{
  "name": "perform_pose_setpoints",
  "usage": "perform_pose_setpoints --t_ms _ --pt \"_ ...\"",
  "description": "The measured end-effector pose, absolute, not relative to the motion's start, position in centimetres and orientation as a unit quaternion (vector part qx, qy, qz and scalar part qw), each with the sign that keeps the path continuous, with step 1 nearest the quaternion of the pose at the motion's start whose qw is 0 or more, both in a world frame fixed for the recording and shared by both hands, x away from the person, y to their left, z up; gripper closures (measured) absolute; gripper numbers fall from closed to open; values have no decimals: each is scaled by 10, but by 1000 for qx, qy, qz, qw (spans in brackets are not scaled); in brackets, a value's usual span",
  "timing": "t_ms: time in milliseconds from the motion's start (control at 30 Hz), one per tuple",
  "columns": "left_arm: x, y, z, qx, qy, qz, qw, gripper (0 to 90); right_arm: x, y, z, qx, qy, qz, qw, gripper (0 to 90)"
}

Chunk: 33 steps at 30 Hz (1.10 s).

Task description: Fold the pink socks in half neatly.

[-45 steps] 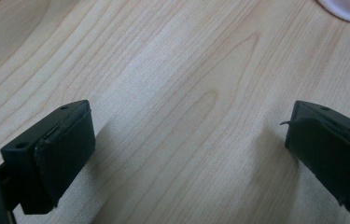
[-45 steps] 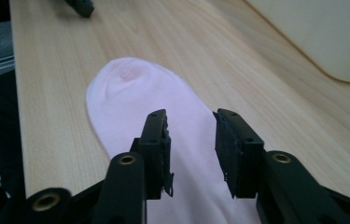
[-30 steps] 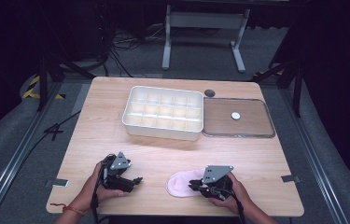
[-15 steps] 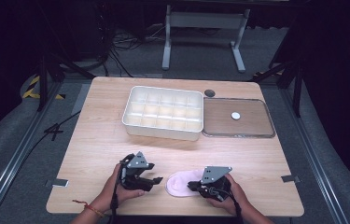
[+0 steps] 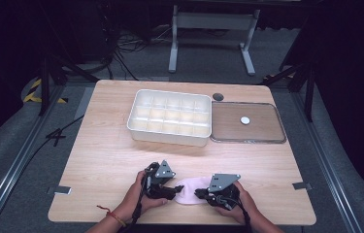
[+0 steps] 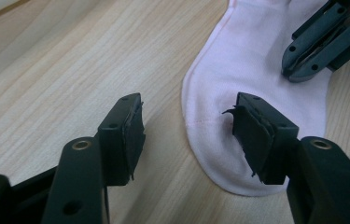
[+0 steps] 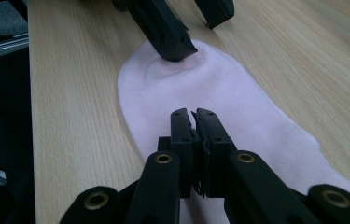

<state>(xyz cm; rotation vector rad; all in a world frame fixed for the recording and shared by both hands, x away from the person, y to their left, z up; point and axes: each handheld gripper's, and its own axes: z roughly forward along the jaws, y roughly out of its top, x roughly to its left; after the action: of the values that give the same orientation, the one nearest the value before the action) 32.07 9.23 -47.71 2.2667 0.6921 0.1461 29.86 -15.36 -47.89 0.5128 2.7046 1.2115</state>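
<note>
Looking down from the high view, I've got both grippers at the near edge of the wooden table (image 5: 107,160), working a pale pink sock (image 5: 188,191) that lies flat between them. My left gripper (image 5: 169,187) has its jaws spread wide, straddling the rounded end of the sock (image 6: 252,60): one jaw presses on the fabric, the other sits over bare wood just beside it. In the right gripper view you can see that one jaw denting the cloth (image 7: 196,93) a bit. My right gripper (image 7: 194,114) has its jaws pressed together over the sock; whether there's any fabric pinched in there, I honestly can't tell.

Further out, mid-table, there's a white compartment tray (image 5: 170,116) with a grid of cells, and touching its right side a clear flat lid (image 5: 247,122) with a small white disc (image 5: 244,120) on it. A small dark round thing (image 5: 218,96) sits just behind those. Beyond the table there's grey floor and a metal stand (image 5: 212,34).
</note>
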Motion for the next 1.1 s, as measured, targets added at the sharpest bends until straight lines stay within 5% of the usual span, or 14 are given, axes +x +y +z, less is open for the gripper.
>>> perform_pose_setpoints --t_ms 600,1100 --pt "322 97 -480 880 263 13 395 777 297 -151 -479 171 897 401 75 865" --pt "324 108 -474 865 273 7 421 822 301 -136 -479 185 895 399 73 871"
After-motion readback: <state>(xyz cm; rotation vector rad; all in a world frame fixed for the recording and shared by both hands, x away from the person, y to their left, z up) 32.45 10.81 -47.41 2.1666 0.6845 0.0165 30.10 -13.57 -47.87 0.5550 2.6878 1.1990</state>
